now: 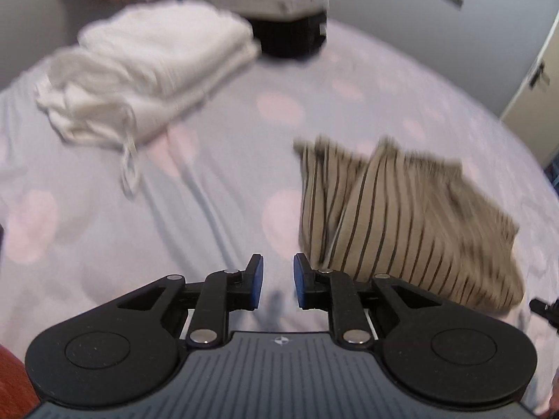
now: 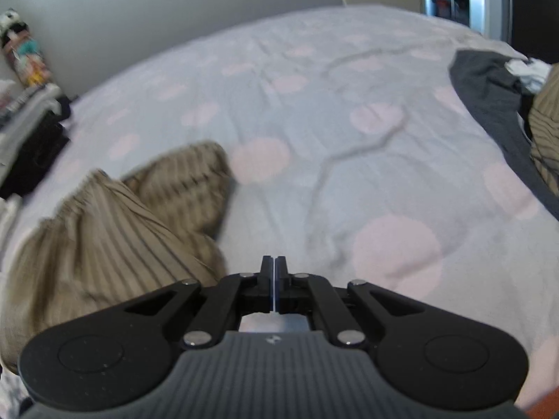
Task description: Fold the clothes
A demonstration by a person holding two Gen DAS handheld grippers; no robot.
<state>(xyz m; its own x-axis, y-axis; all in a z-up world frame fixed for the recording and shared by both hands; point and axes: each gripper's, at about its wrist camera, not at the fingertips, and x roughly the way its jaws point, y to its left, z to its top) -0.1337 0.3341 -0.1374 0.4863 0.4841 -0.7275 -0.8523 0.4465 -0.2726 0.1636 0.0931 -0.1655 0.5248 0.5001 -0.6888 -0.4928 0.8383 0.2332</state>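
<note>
On the bed, over a pale sheet [image 1: 216, 209] with pink dots, the folding job is looking well under way but not finished. A folded white garment [image 1: 146, 80], its drawstring trailing off the near edge, is lying at the far left in the left wrist view, and just behind it a stack of folded clothes [image 1: 279, 10], light pieces on top of a black one, is sitting by the wall. Both look like completed work.

The tan striped garment [image 1: 401, 223] is lying on the sheet, folded over into a rough bundle, to the right of the left gripper [image 1: 277, 279] and to the left of the right gripper [image 2: 273, 279]. Its edges are looking uneven and bunched, so I judge it folded but possibly wanting a tidy or a move onto the stack.

Neither gripper is holding anything. The left gripper's jaws are standing slightly apart with only sheet showing between the blue pads. The right gripper's jaws are pressed together on nothing, hovering above bare sheet.

At the far right of the right wrist view, a dark grey garment [image 2: 489, 104] is lying spread and unfolded, with more striped fabric [image 2: 545, 132] and a scrap of white cloth [image 2: 527, 70] heaped beside it. Those seem to be what is left to fold.
</note>
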